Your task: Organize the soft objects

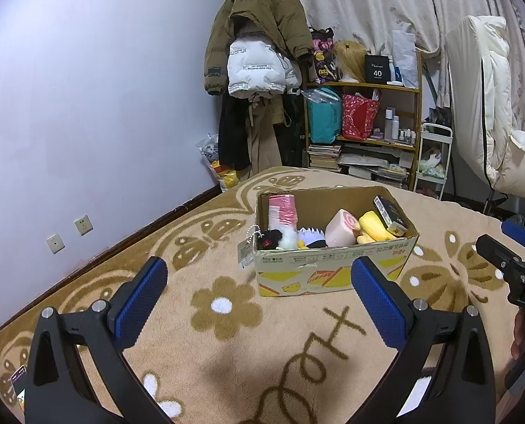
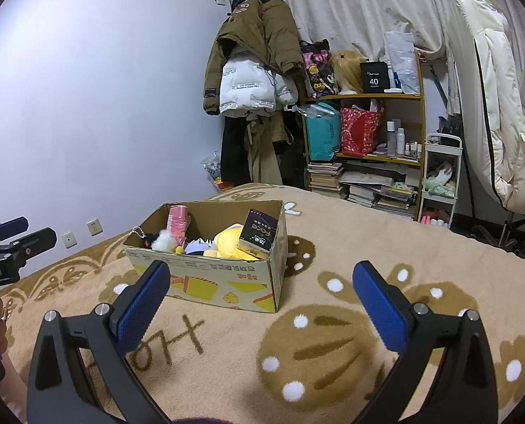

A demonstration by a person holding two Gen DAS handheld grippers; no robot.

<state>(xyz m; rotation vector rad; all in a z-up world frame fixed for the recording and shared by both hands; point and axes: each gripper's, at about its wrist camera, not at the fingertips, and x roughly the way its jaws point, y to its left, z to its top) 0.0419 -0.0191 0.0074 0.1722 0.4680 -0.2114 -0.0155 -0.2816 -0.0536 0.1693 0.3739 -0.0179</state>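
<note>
Here the box (image 1: 333,247) sits on the blanket (image 1: 227,335), ahead of both grippers, open at the top and stuffed with soft things. The left gripper (image 1: 259,293) hangs low over the blanket with its jaws spread wide and nothing between them; the right gripper (image 2: 262,298) is likewise wide apart and empty, a little to the box's right. Inside, a pink roll (image 1: 282,210) stands upright in the far left corner, a black-and-white plush (image 1: 278,239) with a bead chain (image 1: 253,231) drooping over the rim lies at the near left, a pink swirl squishy (image 1: 340,228) sits mid-box, and a yellow plush (image 1: 373,228) rests beside a dark carton (image 1: 391,215) leaning in the right corner. All of these look light. The plush and squishy should give under the pads, so a grip across the thickest part of the body would likely hold better than a pinch at an edge or the chain, which may slip. The carton looks stiff and thin-walled; its flat faces seem the place to squeeze, gently. The box itself is light cardboard and could slide if nudged.
</note>
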